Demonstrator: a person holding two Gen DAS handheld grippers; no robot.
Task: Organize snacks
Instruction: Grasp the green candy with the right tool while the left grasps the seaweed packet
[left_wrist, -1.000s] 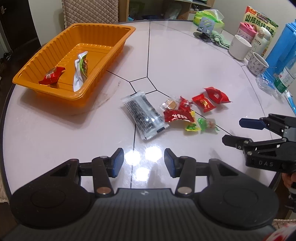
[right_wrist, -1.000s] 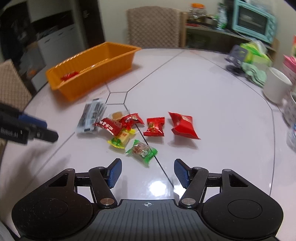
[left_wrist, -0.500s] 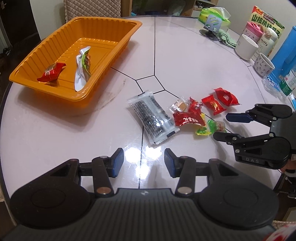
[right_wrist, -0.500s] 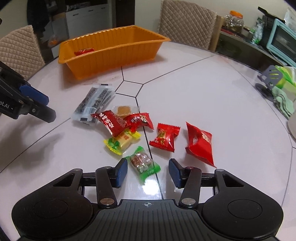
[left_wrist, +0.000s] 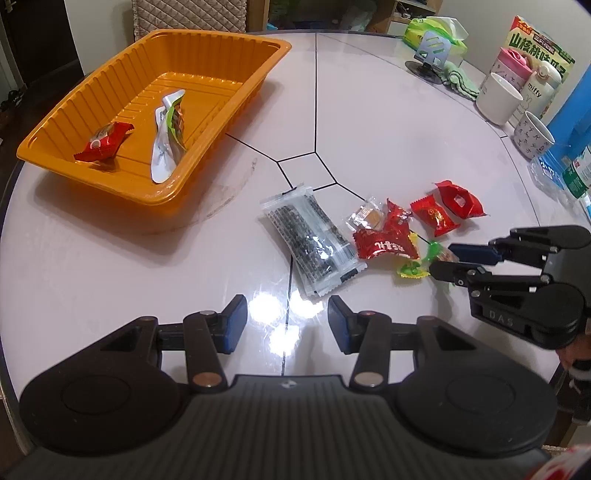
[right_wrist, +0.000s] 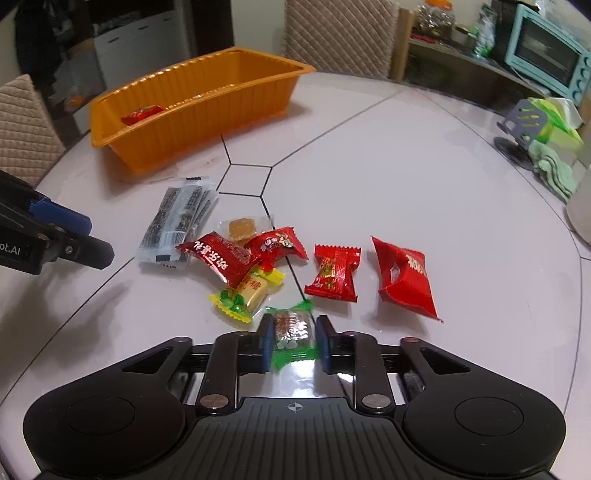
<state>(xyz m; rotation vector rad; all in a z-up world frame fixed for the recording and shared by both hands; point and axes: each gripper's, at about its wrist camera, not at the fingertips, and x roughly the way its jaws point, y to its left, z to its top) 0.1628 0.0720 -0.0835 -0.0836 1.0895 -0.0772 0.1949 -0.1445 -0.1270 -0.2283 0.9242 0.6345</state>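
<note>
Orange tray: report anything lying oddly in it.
In the orange tray, the white and green packet stands on its edge, leaning rather than flat. The red candy beside it lies flat. Nothing spilled or torn.

An orange ribbed tray (left_wrist: 207, 122) is holding a red-wrapped snack (left_wrist: 103, 142) and a white and green packet (left_wrist: 168, 136). Near the tray, a clear packet speckled black (left_wrist: 310, 240) is lying on the pale grey table (left_wrist: 369, 129) crossed by thin black lines. Beyond it, red wrappers (right_wrist: 332, 273) are showing yellow print, a yellow and green candy (right_wrist: 247, 291) is glinting, and a green-edged clear candy (right_wrist: 291, 328) is sitting between blue pads (right_wrist: 266, 343).
</note>
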